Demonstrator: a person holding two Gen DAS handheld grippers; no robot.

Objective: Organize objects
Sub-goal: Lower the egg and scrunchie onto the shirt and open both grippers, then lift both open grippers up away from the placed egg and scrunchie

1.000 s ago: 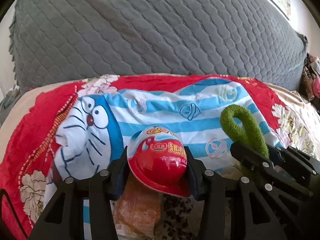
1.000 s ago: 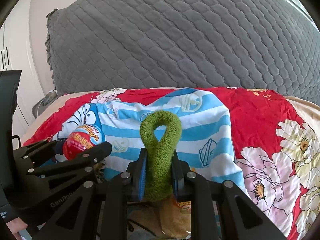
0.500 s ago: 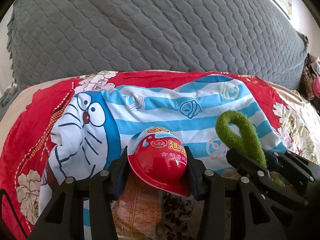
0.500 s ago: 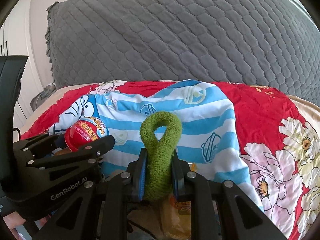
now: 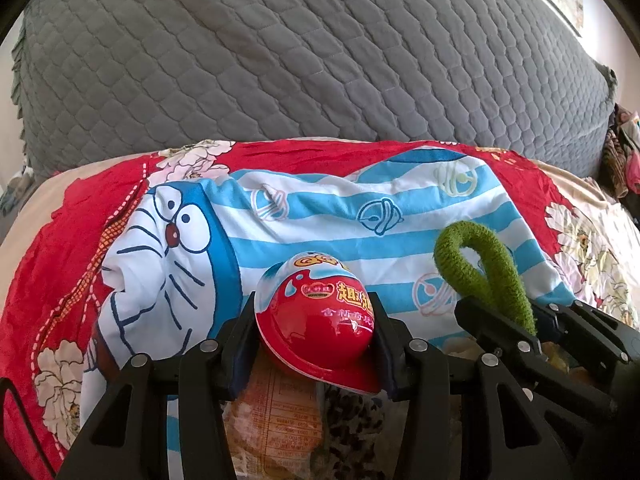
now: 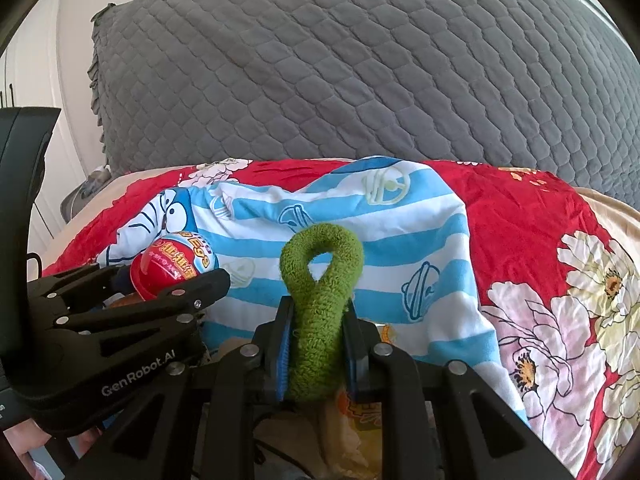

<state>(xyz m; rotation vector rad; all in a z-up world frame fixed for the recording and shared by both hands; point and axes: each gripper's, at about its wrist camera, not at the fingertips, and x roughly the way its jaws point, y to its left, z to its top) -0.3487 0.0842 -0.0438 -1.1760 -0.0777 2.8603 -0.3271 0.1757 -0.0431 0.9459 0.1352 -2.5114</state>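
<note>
My left gripper is shut on a glossy red and white egg-shaped toy capsule, its pads pressing both sides. In the right wrist view the same capsule shows at the left in that gripper. My right gripper is shut on a fuzzy green loop, which stands upright between the blue pads. The loop also appears at the right of the left wrist view. Both are held above a blue-and-white striped cartoon cloth lying on a red floral sheet.
A grey quilted backrest rises behind the sheet. Below the grippers lie snack packets and a leopard-print item. More clutter sits at the far right edge. A hand shows at the lower left of the right wrist view.
Both views have shifted slightly, so the cartoon cloth sits a little lower and to the right in the left wrist view. The grips on the capsule and the green loop are unchanged.
</note>
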